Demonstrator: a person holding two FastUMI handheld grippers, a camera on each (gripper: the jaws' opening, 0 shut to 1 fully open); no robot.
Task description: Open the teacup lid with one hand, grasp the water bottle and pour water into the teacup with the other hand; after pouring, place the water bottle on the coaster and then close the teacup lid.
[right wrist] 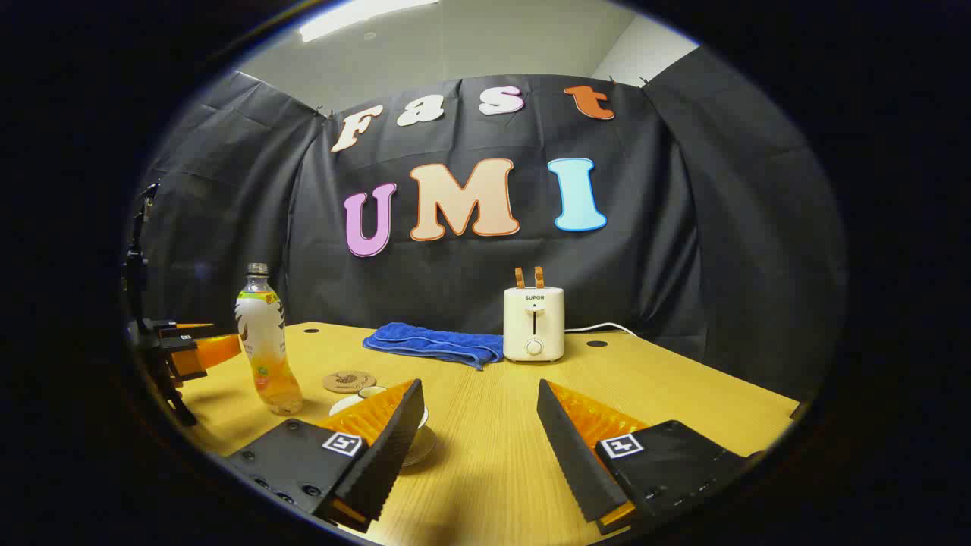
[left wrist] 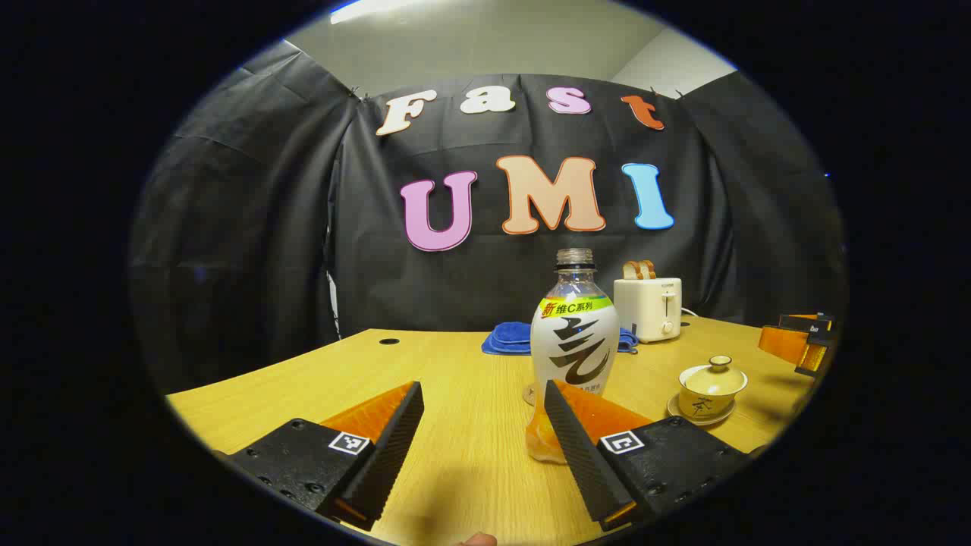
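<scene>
Fingers [left wrist: 394, 440] flank bottle [left wrist: 574, 341]; toaster [left wrist: 647, 307], towel [left wrist: 510, 337] behind.

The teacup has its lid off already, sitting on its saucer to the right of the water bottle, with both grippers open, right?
Not quite: the lid is on the teacup, as the left gripper view shows. The rest holds: it sits on its saucer right of the water bottle, and the left gripper and right gripper are both open.
</scene>
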